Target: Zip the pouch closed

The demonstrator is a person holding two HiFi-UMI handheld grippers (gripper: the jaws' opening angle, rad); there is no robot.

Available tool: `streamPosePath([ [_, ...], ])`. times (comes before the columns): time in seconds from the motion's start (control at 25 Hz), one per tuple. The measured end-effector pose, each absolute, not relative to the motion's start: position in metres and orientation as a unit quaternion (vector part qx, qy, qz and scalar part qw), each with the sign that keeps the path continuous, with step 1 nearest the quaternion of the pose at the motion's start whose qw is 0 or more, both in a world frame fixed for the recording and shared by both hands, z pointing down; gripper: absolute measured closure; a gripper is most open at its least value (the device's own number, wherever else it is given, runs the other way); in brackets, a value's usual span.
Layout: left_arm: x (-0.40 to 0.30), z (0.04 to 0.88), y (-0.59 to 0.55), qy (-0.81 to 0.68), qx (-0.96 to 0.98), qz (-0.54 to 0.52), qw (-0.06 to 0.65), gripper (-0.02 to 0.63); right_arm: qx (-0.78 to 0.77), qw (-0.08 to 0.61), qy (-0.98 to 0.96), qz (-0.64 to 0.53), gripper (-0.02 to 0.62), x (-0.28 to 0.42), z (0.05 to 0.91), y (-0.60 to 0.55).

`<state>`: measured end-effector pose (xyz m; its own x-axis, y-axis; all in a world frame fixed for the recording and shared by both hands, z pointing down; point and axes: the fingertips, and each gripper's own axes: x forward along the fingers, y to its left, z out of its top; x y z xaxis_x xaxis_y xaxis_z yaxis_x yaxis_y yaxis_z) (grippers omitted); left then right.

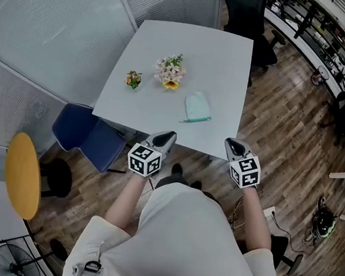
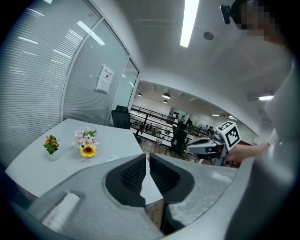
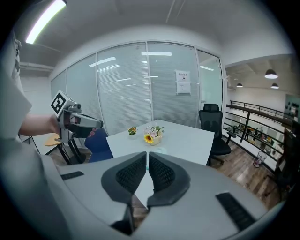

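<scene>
Office with a wood floor. White table (image 1: 198, 52) carries the pouch (image 1: 198, 107), a flower bunch (image 1: 170, 72) and a small plant (image 1: 133, 79). The pouch is mint green and lies flat near the table's near edge, just in front of the flowers and right of them. Nothing touches it. Left gripper (image 1: 168, 134) and right gripper (image 1: 232, 142) hang at the near edge, level with each other and both apart from the pouch. Left jaws are pressed together and empty, and so are the right. A blue chair (image 1: 86, 134) sits at the table's left.
</scene>
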<state>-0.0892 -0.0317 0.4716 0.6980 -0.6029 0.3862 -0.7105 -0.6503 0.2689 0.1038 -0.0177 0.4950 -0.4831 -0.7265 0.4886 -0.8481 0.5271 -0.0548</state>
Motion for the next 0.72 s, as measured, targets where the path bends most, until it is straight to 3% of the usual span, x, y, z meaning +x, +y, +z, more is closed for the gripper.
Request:
streamPosePath([
  [0.72,-0.15,0.422,0.004,-0.324,0.924,0.105,0.174,0.581,0.515,0.144,-0.838,0.108,0.592,0.052,0.423,0.027],
])
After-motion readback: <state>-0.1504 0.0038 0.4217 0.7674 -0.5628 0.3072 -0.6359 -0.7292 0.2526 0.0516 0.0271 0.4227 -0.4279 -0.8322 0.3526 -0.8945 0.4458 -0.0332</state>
